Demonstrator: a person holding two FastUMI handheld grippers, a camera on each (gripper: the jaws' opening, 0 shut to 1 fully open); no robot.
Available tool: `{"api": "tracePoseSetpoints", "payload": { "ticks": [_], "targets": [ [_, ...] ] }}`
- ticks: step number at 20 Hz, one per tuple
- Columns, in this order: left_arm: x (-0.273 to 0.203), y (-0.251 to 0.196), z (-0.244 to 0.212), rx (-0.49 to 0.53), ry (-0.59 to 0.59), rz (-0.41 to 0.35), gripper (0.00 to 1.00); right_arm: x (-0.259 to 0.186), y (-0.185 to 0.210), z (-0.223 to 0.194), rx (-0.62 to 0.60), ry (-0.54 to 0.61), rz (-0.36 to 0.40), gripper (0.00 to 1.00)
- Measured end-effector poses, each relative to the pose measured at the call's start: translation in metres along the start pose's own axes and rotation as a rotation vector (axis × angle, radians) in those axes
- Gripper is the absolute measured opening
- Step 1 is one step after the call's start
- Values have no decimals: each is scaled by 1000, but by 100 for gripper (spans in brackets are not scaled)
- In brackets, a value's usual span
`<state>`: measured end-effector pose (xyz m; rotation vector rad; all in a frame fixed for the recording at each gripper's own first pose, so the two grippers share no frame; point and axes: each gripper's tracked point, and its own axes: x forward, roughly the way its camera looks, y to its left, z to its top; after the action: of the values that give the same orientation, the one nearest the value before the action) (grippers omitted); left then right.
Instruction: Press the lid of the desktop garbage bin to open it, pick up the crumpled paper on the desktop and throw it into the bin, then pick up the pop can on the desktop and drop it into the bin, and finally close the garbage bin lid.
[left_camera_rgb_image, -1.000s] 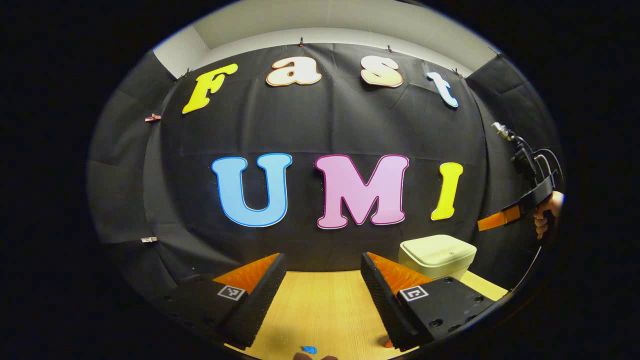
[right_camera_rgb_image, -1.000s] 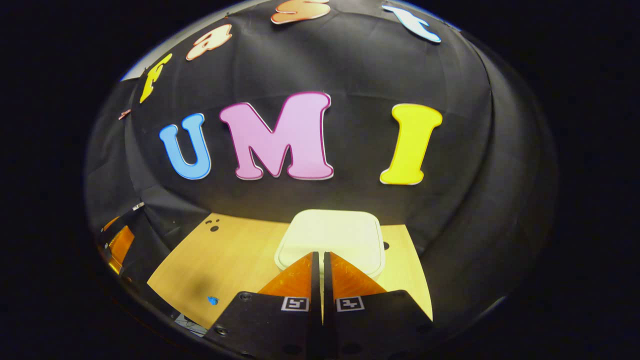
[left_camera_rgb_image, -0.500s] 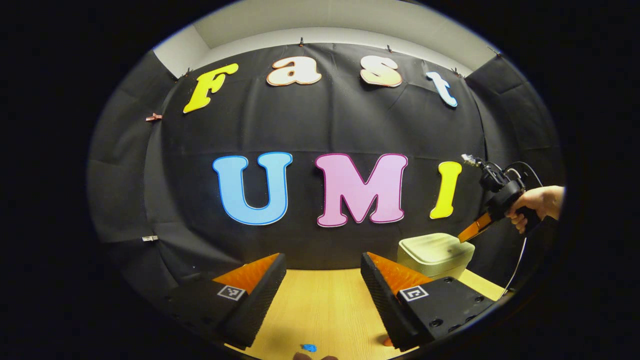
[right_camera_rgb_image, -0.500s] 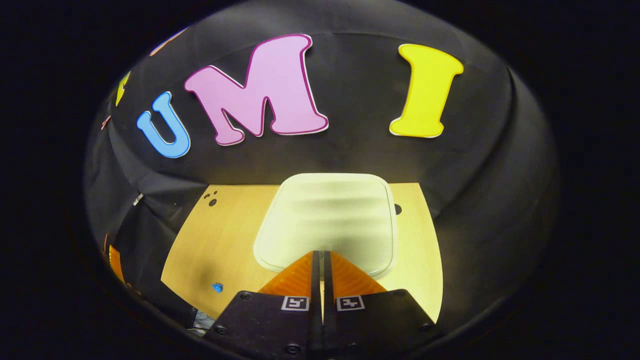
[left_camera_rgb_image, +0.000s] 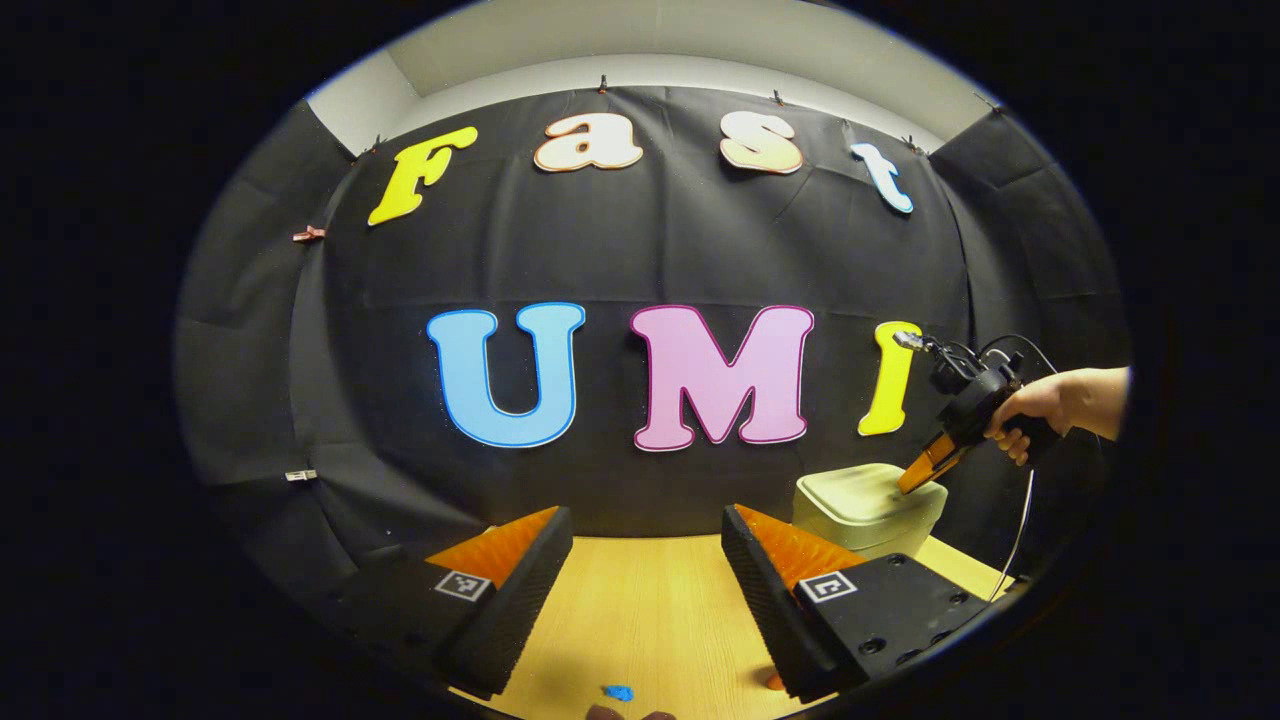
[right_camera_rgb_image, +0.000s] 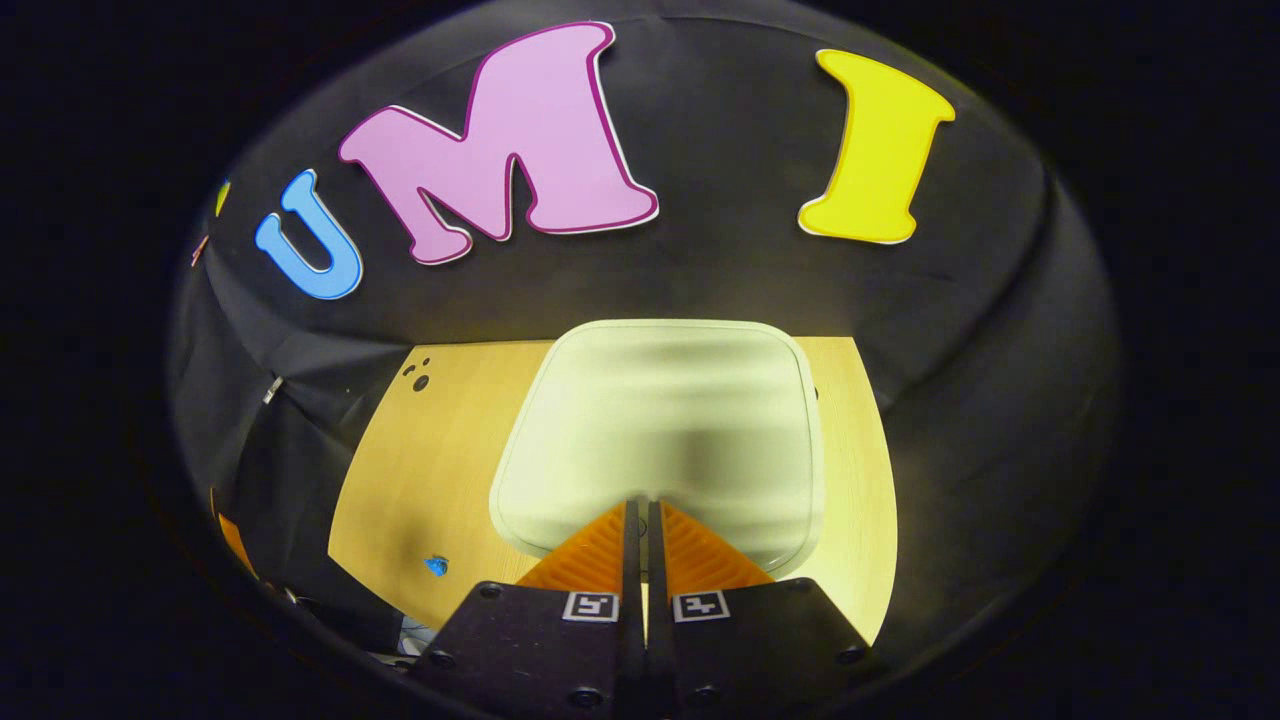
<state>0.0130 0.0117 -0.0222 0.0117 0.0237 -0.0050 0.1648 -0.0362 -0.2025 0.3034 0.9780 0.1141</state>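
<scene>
A light wooden tabletop (left_camera_rgb_image: 650, 610) with a pale grain runs back to the black cloth wall (left_camera_rgb_image: 640, 250) of the booth. A small blue scrap (left_camera_rgb_image: 619, 692) lies on its near edge. A few small dark dots (right_camera_rgb_image: 417, 375) mark the wood near its far left corner. Above the cloth runs a strip of plain white wall (left_camera_rgb_image: 650, 45).

A recording booth: black cloth wall (left_camera_rgb_image: 640, 250) clipped below a pale ceiling (left_camera_rgb_image: 660, 40), bare wooden desktop (left_camera_rgb_image: 650, 610).

left gripper view: low over the table (left_camera_rgb_image: 650, 610), facing the back wall | right gripper view: steeply down, close above the bin lid (right_camera_rgb_image: 660, 420) | shared: bin lid, table
</scene>
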Motion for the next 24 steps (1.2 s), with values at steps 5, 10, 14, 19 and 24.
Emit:
{"api": "tracePoseSetpoints", "payload": {
  "ticks": [5,10,14,19,24],
  "targets": [
    [0,0,-1,1,10,-1,96,6,3,-7,-43,30,-4,5],
    [0,1,-3,1,17,7,96,8,3,-9,-105,37,-11,5],
    [-1,2,-3,0,13,15,96,7,2,-10,-105,44,-22,5],
    [-2,3,-2,-1,4,15,96,-2,5,3,-42,-1,-5,5],
    [-2,2,-4,-3,7,11,96,-16,7,18,-52,-99,-15,5]
  ]
}}
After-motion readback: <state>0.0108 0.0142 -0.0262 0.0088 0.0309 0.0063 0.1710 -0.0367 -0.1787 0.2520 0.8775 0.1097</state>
